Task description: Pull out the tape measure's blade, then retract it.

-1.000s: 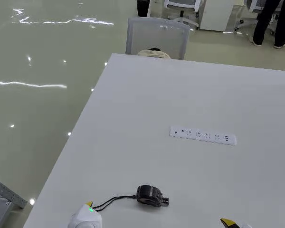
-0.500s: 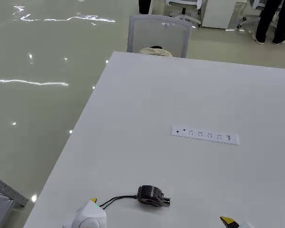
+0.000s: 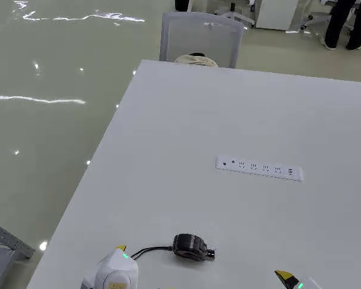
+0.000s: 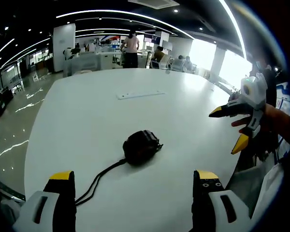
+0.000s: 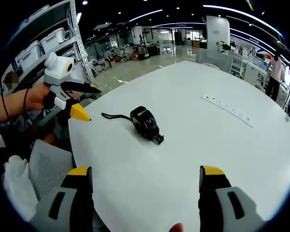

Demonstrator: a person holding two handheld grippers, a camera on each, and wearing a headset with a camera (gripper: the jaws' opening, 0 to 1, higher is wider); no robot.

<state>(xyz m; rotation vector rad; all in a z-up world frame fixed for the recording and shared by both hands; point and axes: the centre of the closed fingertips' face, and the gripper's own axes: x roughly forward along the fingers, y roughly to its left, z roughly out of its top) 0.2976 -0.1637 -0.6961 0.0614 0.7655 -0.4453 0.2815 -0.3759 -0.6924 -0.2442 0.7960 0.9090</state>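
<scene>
The tape measure [image 4: 141, 146] lay untouched on the table [image 3: 228, 120] between the left gripper [image 4: 134, 176] and right gripper [image 5: 147, 170], each with jaws spread wide, seemingly so one could steady it while the other pulled.

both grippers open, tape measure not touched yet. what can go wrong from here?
1. The tape measure lies loose on the smooth table. With its jaws this wide, a one-sided touch from the left gripper may shove it rather than grip it.
2. Its cord trails toward the left gripper, which could close on that instead of the case.
3. The blade tip is small and sits low, so the right gripper may slip off.
</scene>
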